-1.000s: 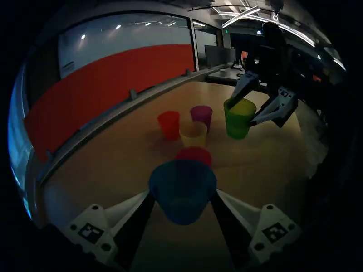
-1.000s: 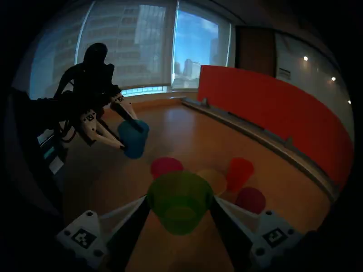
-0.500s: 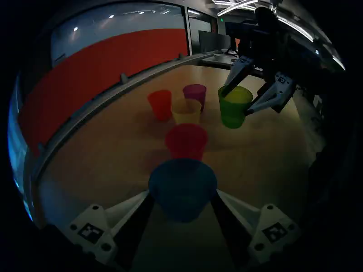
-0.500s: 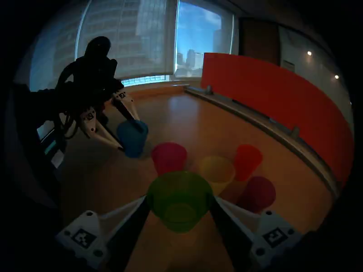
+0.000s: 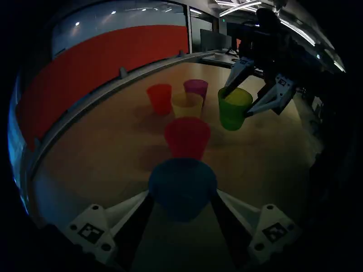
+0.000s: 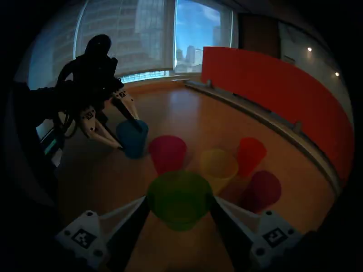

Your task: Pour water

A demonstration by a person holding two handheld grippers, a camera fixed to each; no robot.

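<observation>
**Two tapered cups held over a wooden tabletop**

The smooth, glossy wooden tabletop (image 5: 100, 149) filled the middle of the left gripper view. Along its upper-left edge ran a low rail under a flat red panel (image 5: 90, 59). Bare wood lay open at the left and lower right of that view.

The left gripper (image 5: 182, 194) had its white fingers closed against both sides of a blue cup (image 5: 182, 186) at the lower centre. In the right gripper view, the right gripper (image 6: 180, 202) pinched a green cup (image 6: 179, 197) the same way.

Four round, translucent plastic cups stood grouped mid-frame: a crimson cup (image 5: 187, 136) nearest, then a yellow cup (image 5: 187, 105), an orange cup (image 5: 159, 97) and a purple cup (image 5: 196, 88). The dim light hid whether any cup held water.
</observation>
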